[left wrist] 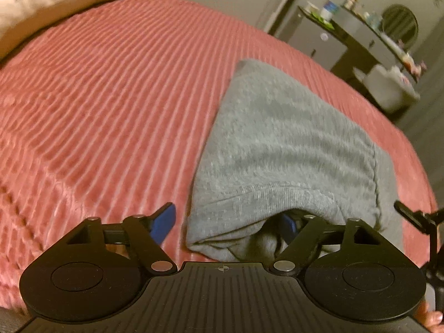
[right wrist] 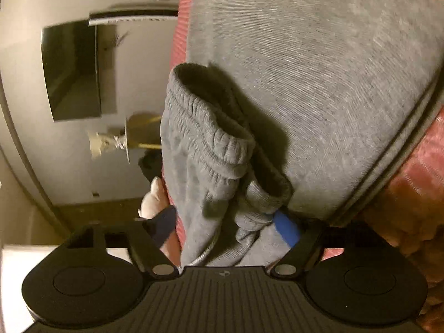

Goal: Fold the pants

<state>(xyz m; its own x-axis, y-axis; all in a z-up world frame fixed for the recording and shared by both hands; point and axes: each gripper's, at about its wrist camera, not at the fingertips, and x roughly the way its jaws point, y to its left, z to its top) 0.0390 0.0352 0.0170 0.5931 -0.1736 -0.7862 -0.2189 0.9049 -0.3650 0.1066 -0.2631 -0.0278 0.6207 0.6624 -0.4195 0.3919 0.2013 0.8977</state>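
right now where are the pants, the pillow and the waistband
pants (left wrist: 280,138), left wrist view, flat top of the fold
pillow (left wrist: 41,2), left wrist view, lettered face
waistband (right wrist: 199,127), right wrist view, gathered elastic

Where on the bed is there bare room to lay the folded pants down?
The widest bare stretch of red bedspread lies left of the grey pants, running up to the pillow at the far corner. The right bed edge beyond the pants is only a narrow strip. It is crowded at the near end, where both the left hand-held gripper and the right hand-held gripper meet the cloth.
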